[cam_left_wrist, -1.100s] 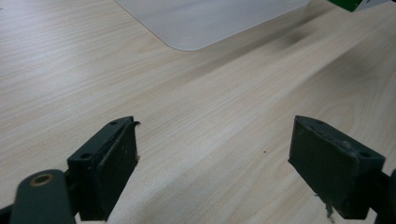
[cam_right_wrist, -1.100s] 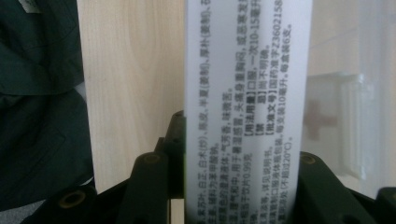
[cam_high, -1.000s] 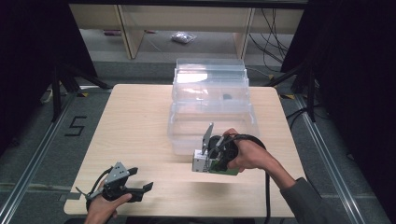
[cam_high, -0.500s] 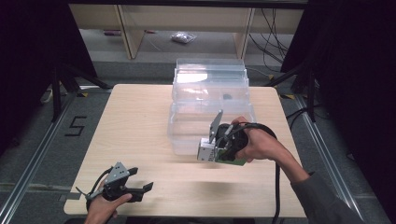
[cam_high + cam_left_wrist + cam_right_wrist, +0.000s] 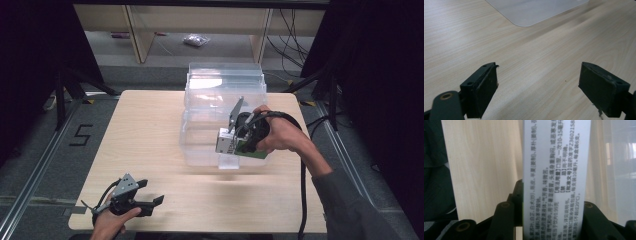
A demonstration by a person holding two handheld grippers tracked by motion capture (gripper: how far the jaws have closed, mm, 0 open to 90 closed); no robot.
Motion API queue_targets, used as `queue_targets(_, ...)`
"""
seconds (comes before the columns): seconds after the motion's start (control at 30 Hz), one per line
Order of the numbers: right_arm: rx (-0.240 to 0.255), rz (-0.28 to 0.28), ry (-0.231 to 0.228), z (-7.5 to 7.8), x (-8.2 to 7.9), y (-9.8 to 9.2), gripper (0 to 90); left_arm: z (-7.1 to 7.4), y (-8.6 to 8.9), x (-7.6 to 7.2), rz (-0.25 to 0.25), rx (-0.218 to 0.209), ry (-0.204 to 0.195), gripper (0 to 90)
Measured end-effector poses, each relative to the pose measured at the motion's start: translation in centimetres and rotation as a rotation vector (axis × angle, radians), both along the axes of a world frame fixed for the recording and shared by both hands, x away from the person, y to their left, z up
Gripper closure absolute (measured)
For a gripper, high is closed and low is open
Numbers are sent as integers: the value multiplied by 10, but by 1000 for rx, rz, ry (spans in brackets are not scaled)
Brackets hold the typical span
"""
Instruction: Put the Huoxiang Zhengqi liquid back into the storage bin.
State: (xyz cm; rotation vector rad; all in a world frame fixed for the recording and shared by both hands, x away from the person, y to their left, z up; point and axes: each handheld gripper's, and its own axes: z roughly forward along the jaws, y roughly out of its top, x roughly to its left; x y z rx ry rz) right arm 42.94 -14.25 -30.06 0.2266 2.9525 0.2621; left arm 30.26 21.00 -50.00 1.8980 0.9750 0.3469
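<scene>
My right gripper [image 5: 234, 143] is shut on a white medicine box [image 5: 224, 142] with a green side, held in the air just in front of a clear plastic container [image 5: 225, 95]. In the right gripper view the white box [image 5: 556, 167] with small printed text stands between the jaws of the right gripper [image 5: 552, 203], and the container wall [image 5: 619, 170] is at the right. Near the table's front left corner my left gripper [image 5: 150, 193] rests in a hand. In its own view the left gripper [image 5: 539, 85] is open over bare wood, with the container's corner [image 5: 531, 12] beyond.
The clear container stands at the back middle of the wooden table [image 5: 145, 130]. A black cable [image 5: 301, 200] trails from the right gripper along the forearm. Shelf legs and a small bag [image 5: 195, 40] are on the floor behind the table.
My right hand has lifted the box and carried it right and farther back, up against the container's front. The left gripper has not moved.
</scene>
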Motion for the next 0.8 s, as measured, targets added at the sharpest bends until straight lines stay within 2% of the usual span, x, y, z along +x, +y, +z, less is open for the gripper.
queue_targets(0.03, 5, 40, -13, -1, 6, 0, 649, 0, 0, 0, 0, 0, 0, 148)
queue_targets(0.1, -12, 6, -4, -1, 11, -1, 649, 0, 0, 0, 0, 4, 0, 148)
queue_targets(0.17, -4, 19, -8, -2, 19, -3, 649, 0, 1, 0, 3, 2, 2, 148)
queue_targets(0.23, -8, -4, -3, -3, 26, -6, 649, 0, 0, 0, -1, 3, 0, 148)
queue_targets(0.27, -4, 15, -8, -4, 30, -6, 649, 0, 0, 0, 0, -1, 0, 148)
queue_targets(0.3, -3, -12, 3, -5, 31, -7, 649, 0, 0, 0, -1, 2, 0, 148)
queue_targets(0.33, -8, 15, -4, -6, 37, -8, 649, 0, 0, 0, -1, 3, 0, 148)
queue_targets(0.37, -4, -19, 11, -9, 41, -10, 649, 0, 1, 0, -1, 3, 1, 148)
queue_targets(0.63, 5, -37, 27, -19, 61, -19, 649, 0, 1, 0, 3, -2, 4, 148)
queue_targets(0.7, -1, -49, 37, -25, 70, -22, 648, 0, 1, 0, 4, -5, 4, 148)
queue_targets(0.77, -5, -58, 40, -27, 71, -22, 649, 0, 1, 0, 1, -7, 4, 148)
queue_targets(0.8, -12, -46, 44, -30, 75, -23, 649, 0, 1, 0, 1, -7, 5, 148)
